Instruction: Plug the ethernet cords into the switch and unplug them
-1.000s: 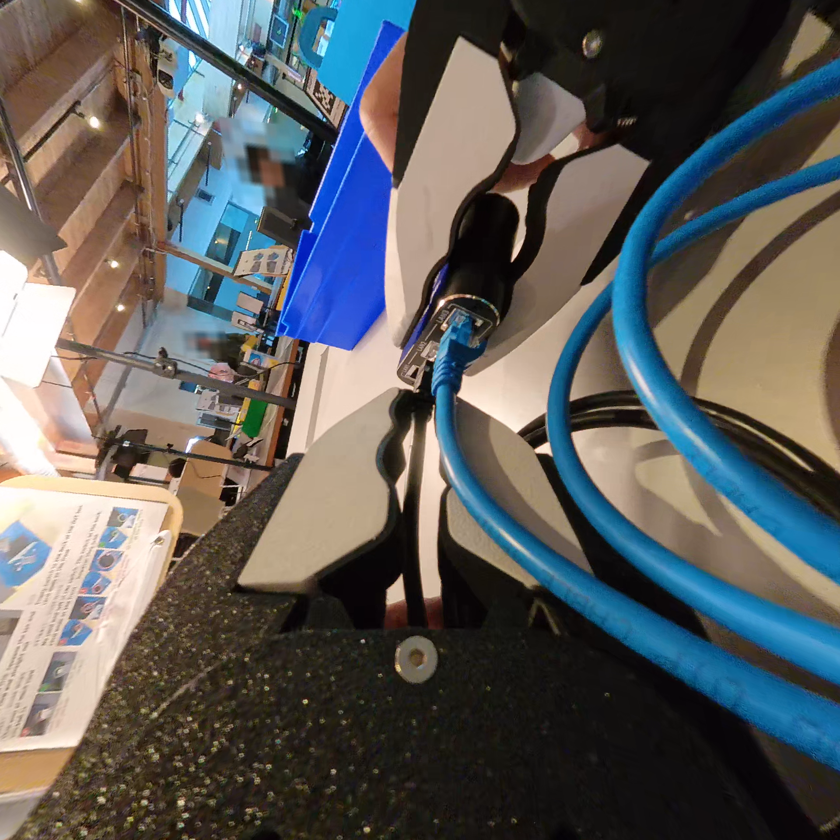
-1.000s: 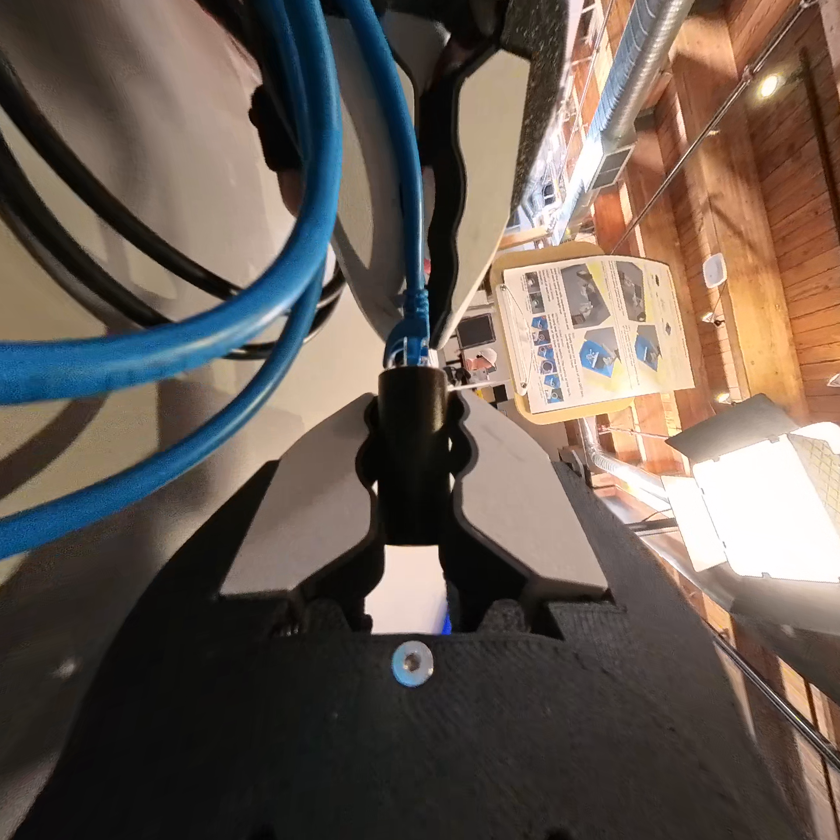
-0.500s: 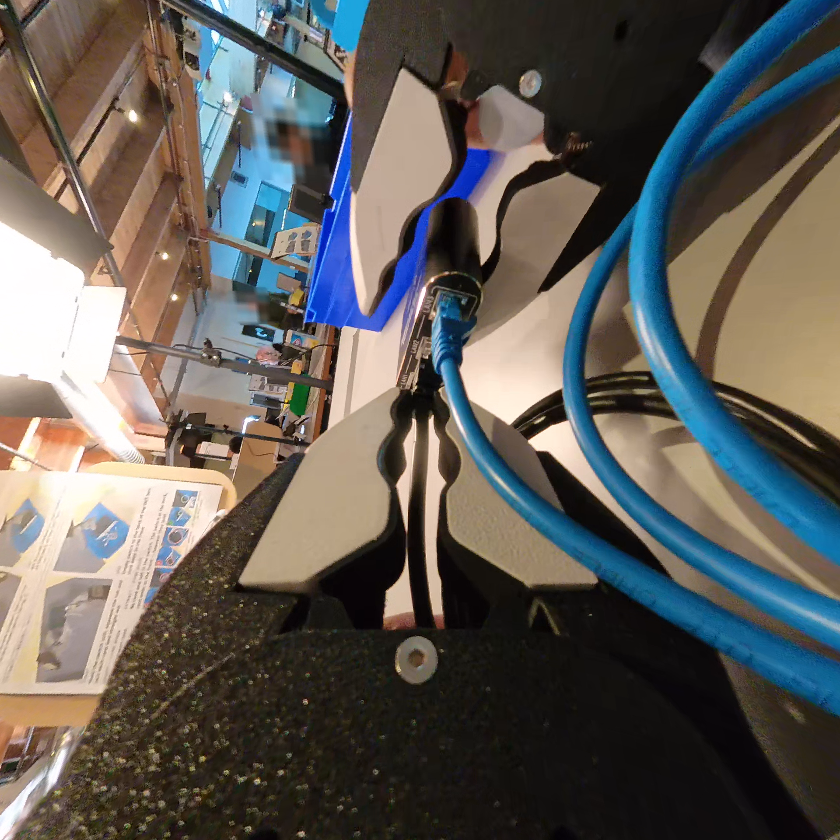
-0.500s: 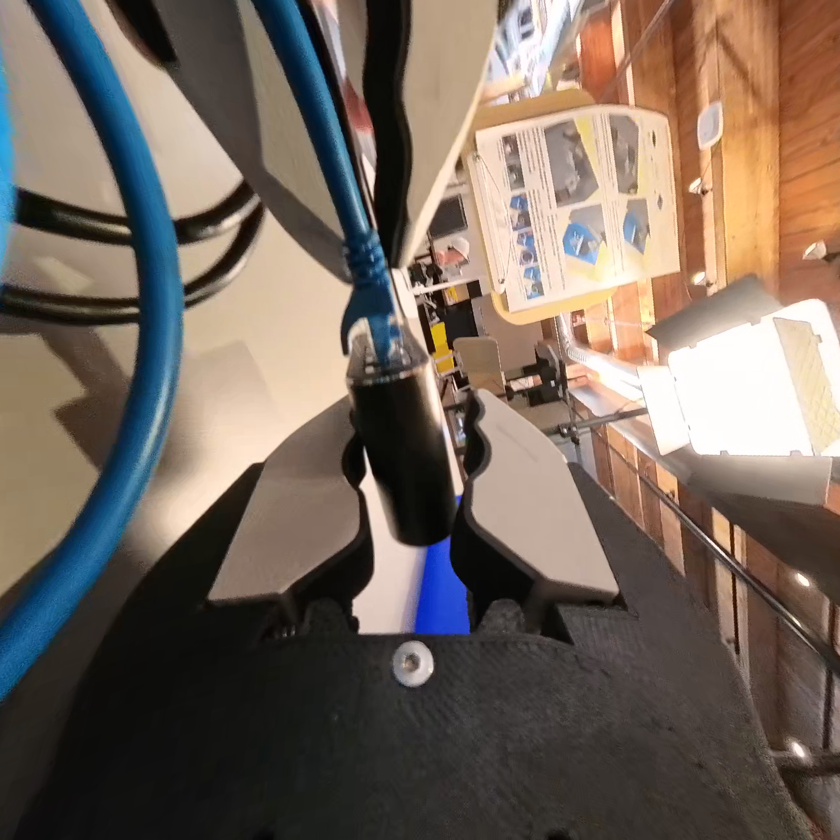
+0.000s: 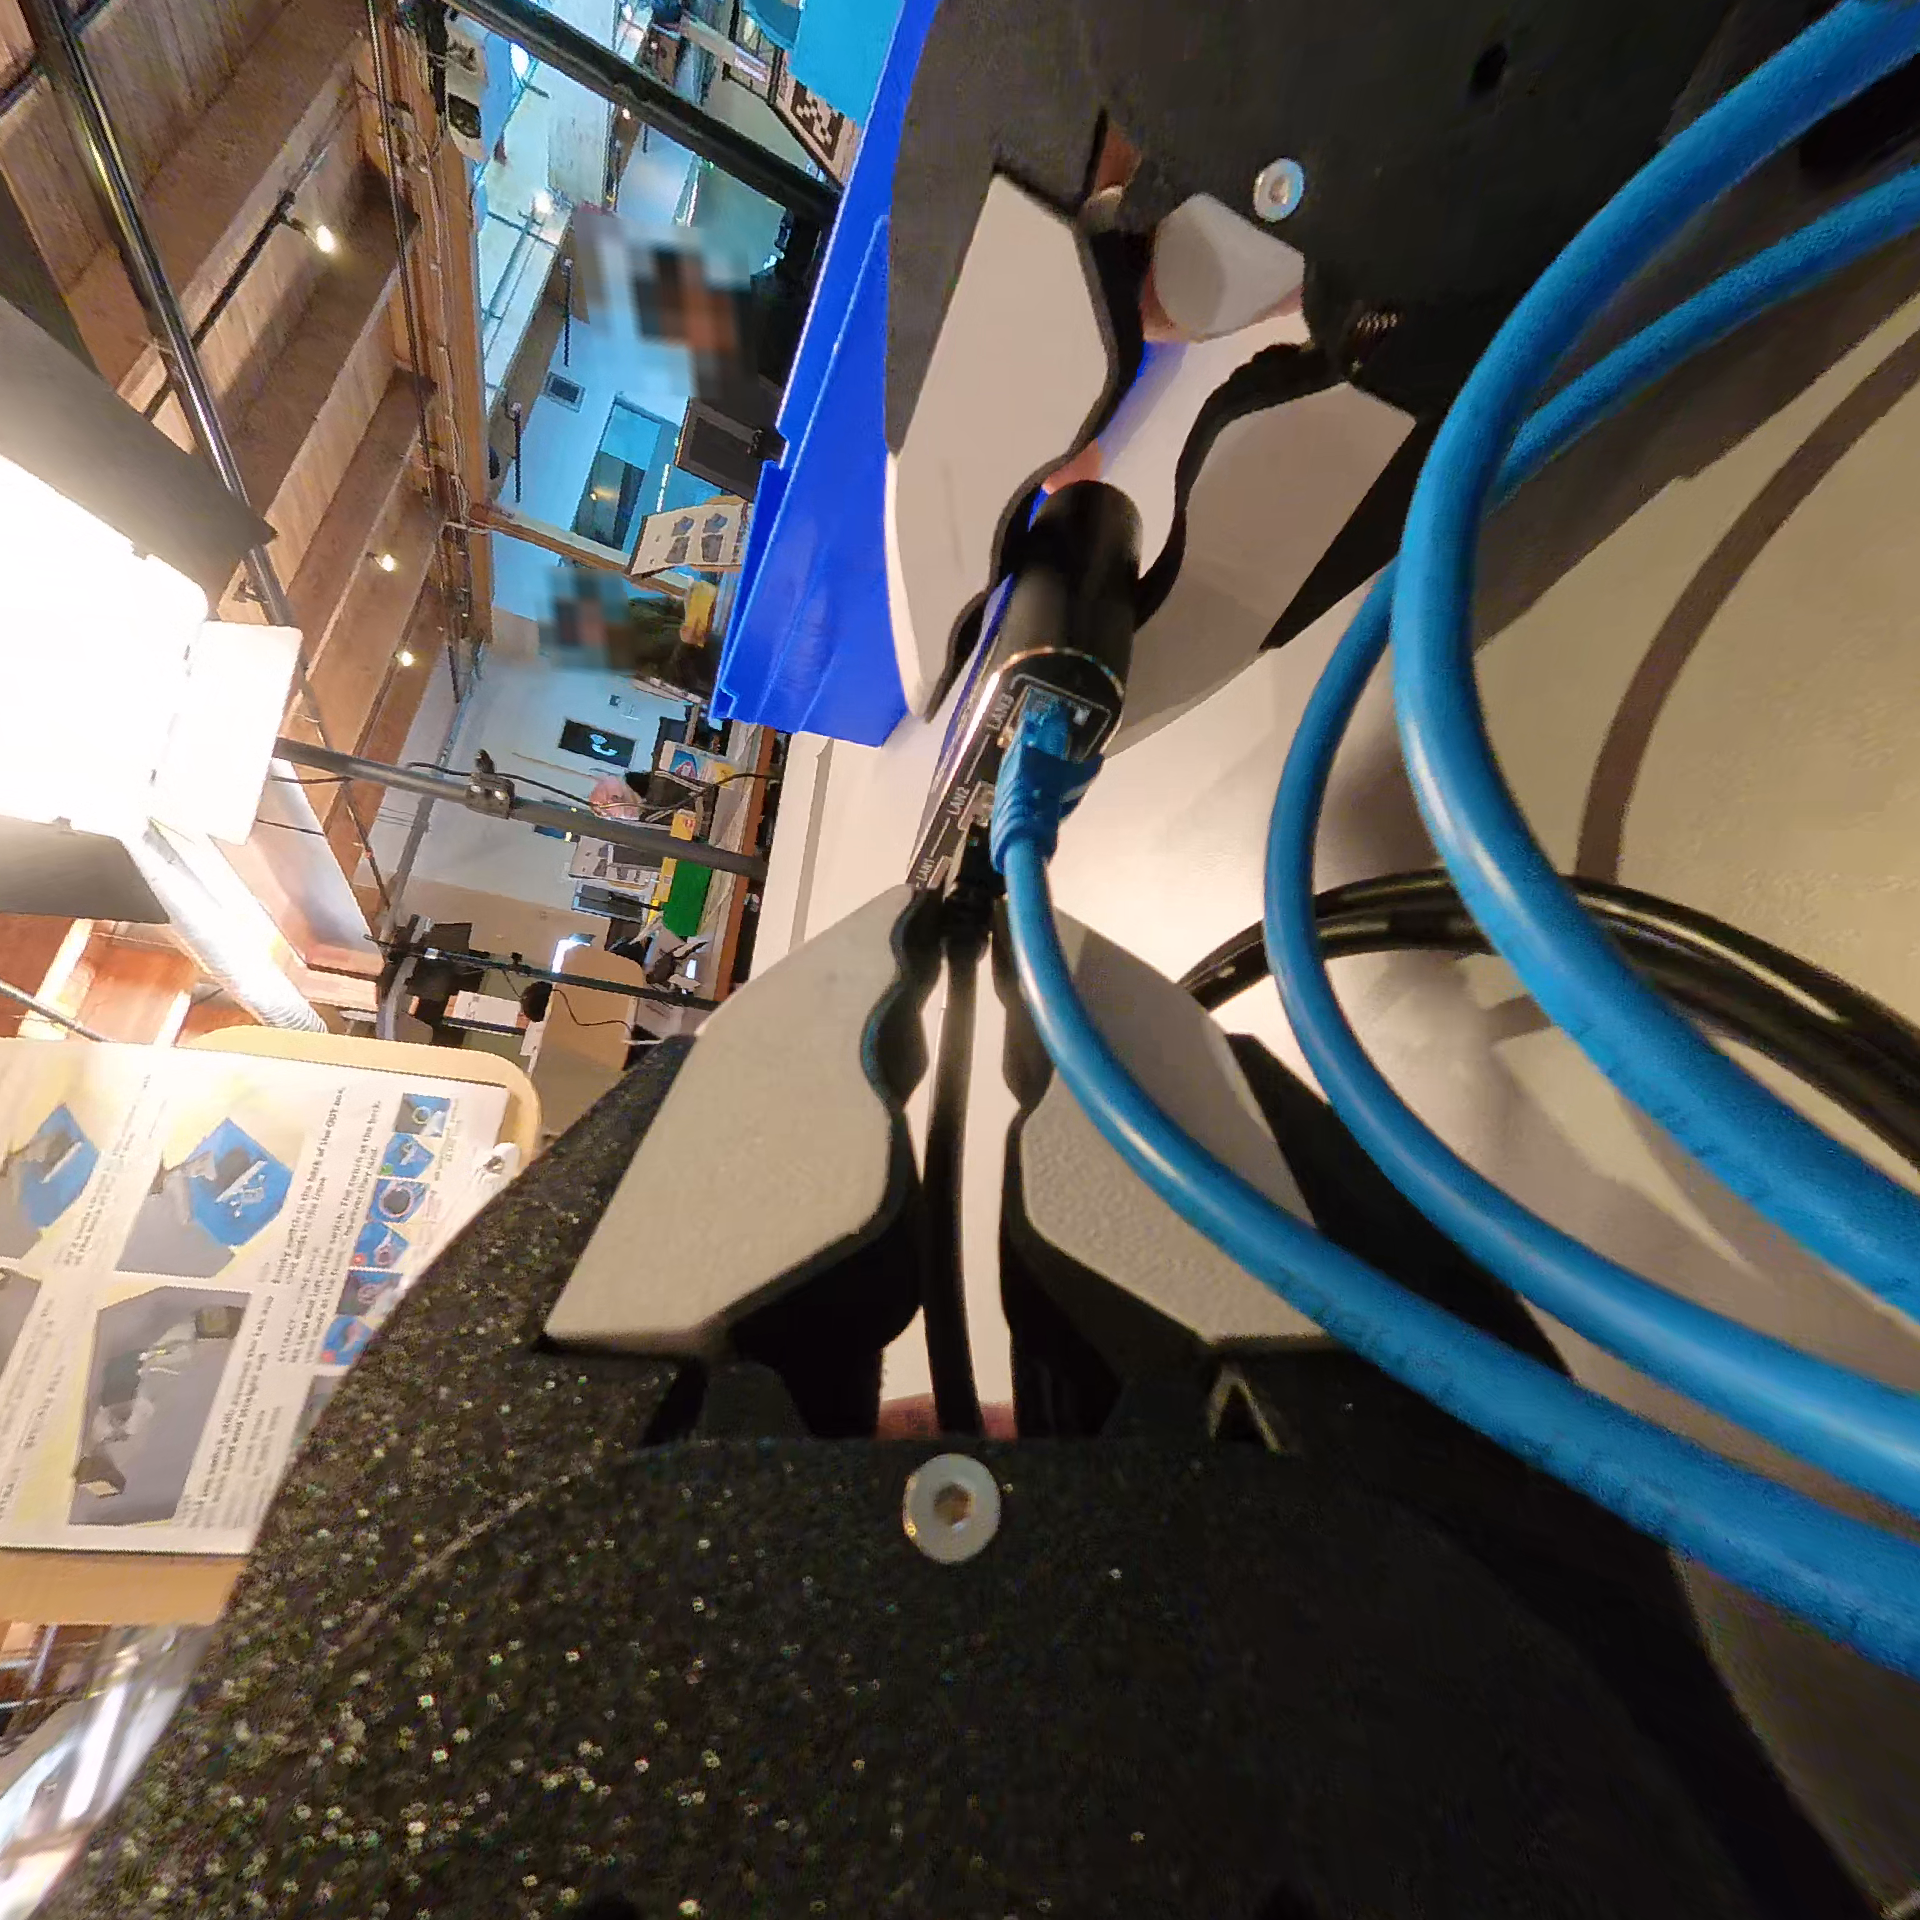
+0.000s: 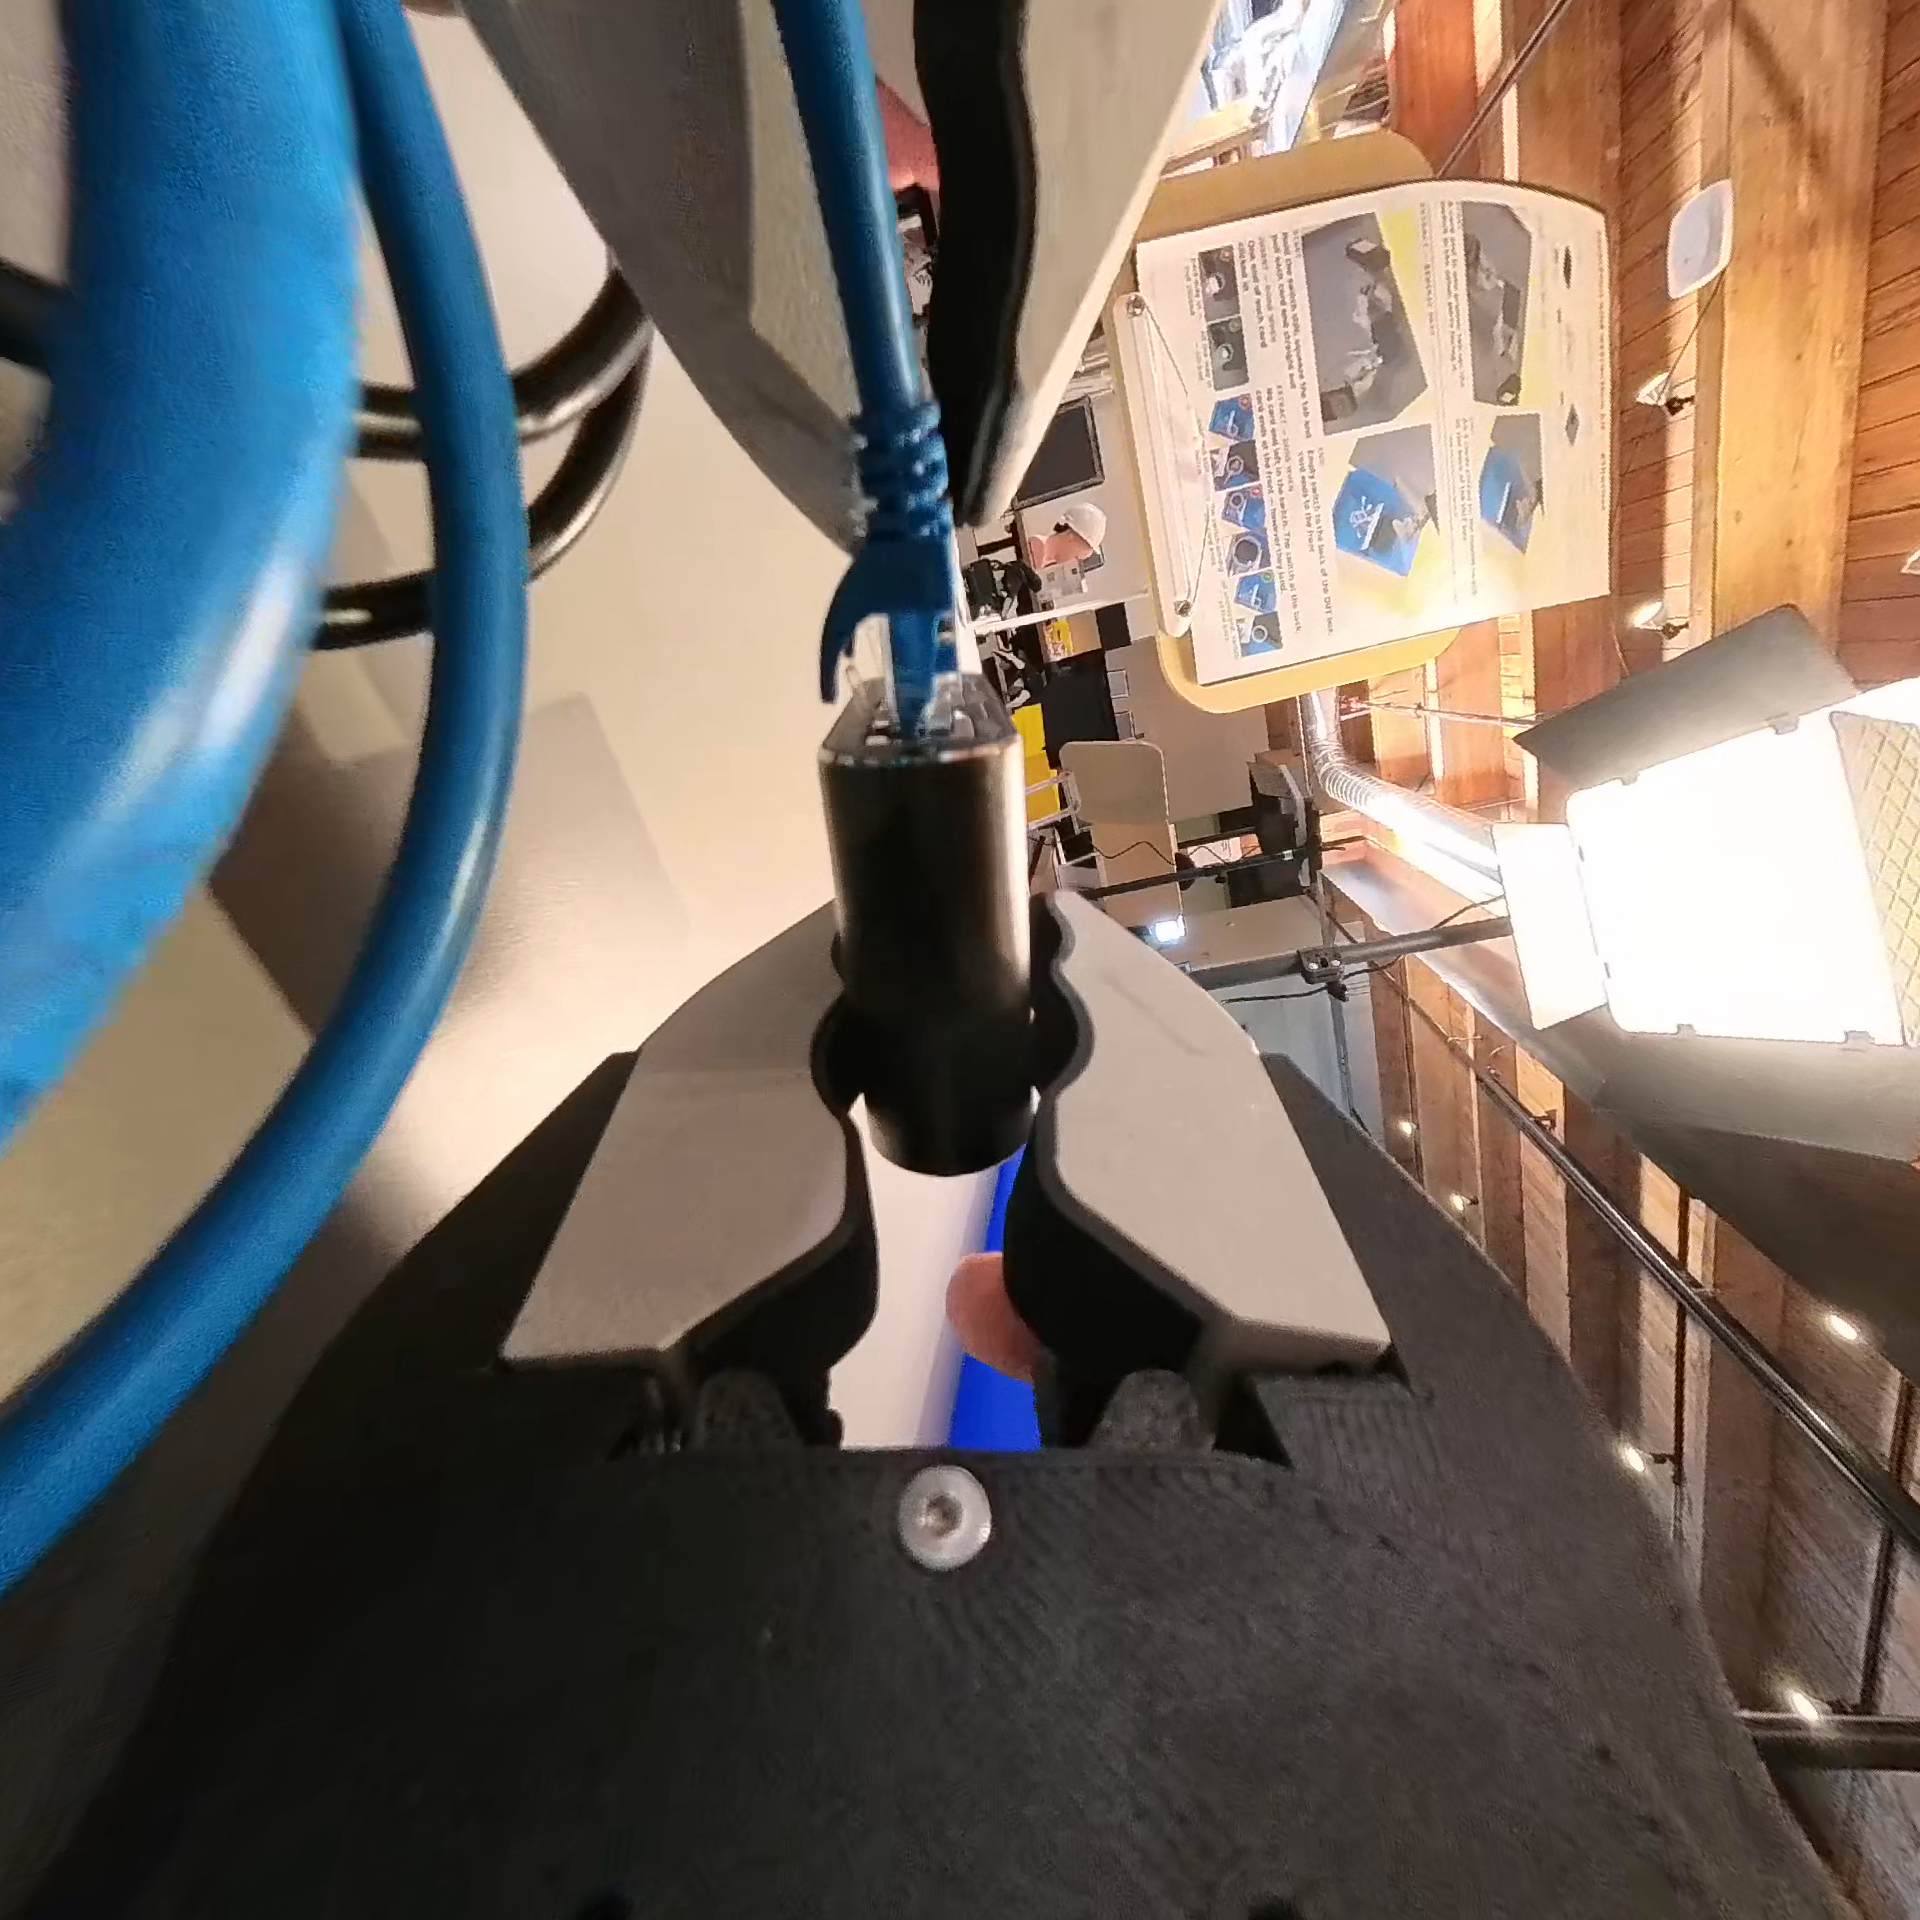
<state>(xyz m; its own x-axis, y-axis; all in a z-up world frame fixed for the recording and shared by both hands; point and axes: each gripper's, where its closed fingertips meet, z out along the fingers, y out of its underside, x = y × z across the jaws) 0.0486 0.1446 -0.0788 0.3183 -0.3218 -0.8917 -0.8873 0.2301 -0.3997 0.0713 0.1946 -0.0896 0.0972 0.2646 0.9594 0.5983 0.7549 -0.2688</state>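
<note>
My right gripper (image 6: 940,1003) is shut on the rear end of the narrow black switch (image 6: 925,894), held in the air above the white table (image 6: 675,644). A blue ethernet cord (image 6: 883,208) is plugged into the switch by its blue plug (image 6: 904,540). In the left wrist view my left gripper (image 5: 956,935) is shut on a thin black cord (image 5: 951,1122). That cord runs up to the port row of the switch (image 5: 1075,592), beside the blue plug (image 5: 1039,769). I cannot tell whether the black cord's plug is seated. The right gripper (image 5: 1101,447) faces me there.
Loops of blue cord (image 5: 1507,935) and black cable (image 5: 1766,966) hang and lie to the right over the table. A blue bin (image 5: 821,468) stands behind. An instruction sheet on a board (image 6: 1351,416) and a bright studio lamp (image 6: 1714,883) stand off the table. About 6 cm separates my left fingertips from my right.
In the right wrist view the switch sat deep between the fingers, then tilted loose in a wider gap. Now the fingertips are shut on its rear end. The left gripper's hold is unchanged.
</note>
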